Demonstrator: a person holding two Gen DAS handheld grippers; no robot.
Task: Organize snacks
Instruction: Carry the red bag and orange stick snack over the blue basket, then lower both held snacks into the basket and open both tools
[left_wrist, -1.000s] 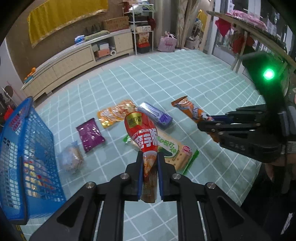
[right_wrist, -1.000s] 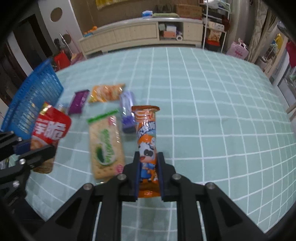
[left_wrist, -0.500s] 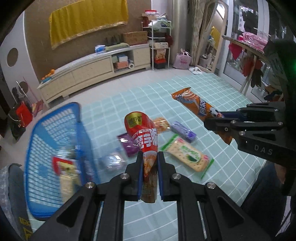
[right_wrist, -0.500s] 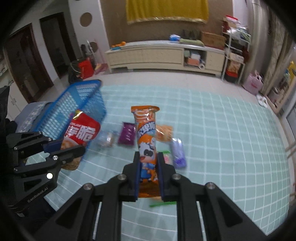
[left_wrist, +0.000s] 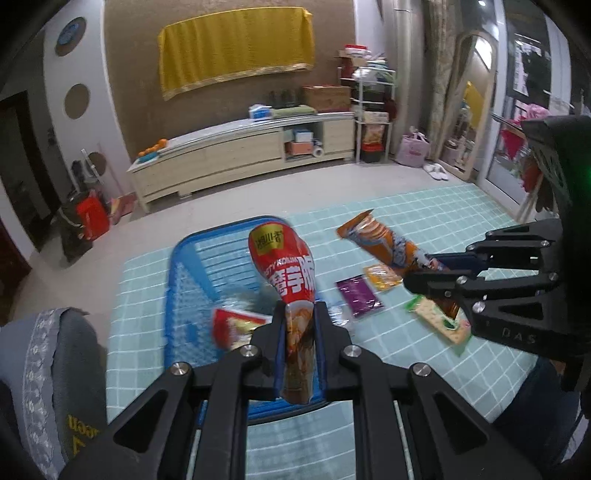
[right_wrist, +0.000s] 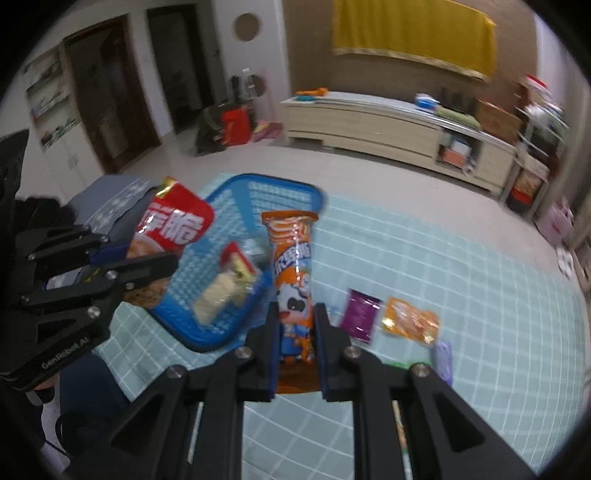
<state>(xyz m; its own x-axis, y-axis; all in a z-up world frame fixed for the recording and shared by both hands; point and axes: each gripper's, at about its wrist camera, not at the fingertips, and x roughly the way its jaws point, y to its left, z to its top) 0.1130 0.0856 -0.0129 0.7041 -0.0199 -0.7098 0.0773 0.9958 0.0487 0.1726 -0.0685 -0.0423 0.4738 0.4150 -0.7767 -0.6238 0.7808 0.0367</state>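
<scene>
My left gripper (left_wrist: 298, 328) is shut on a red snack bag (left_wrist: 286, 271) and holds it in the air over the blue basket (left_wrist: 184, 295). My right gripper (right_wrist: 295, 325) is shut on an orange snack bar (right_wrist: 293, 273) and holds it raised beside the basket (right_wrist: 291, 188). The basket holds a red-and-white wafer pack (right_wrist: 229, 280). The right gripper with its orange bar (left_wrist: 388, 247) shows at the right of the left wrist view. The left gripper with the red bag (right_wrist: 173, 229) shows at the left of the right wrist view.
On the teal checked cloth (right_wrist: 443, 277) lie a purple packet (right_wrist: 360, 315), an orange packet (right_wrist: 412, 325), a violet packet (right_wrist: 443, 356) and a green-edged cracker pack (left_wrist: 441, 325). A grey cushion (left_wrist: 44, 369) is at the left. A long low cabinet (left_wrist: 240, 155) stands behind.
Both grippers have swung left and up with their snacks. The basket has come under the left gripper and next to the right one. The loose packets now lie to the right.
</scene>
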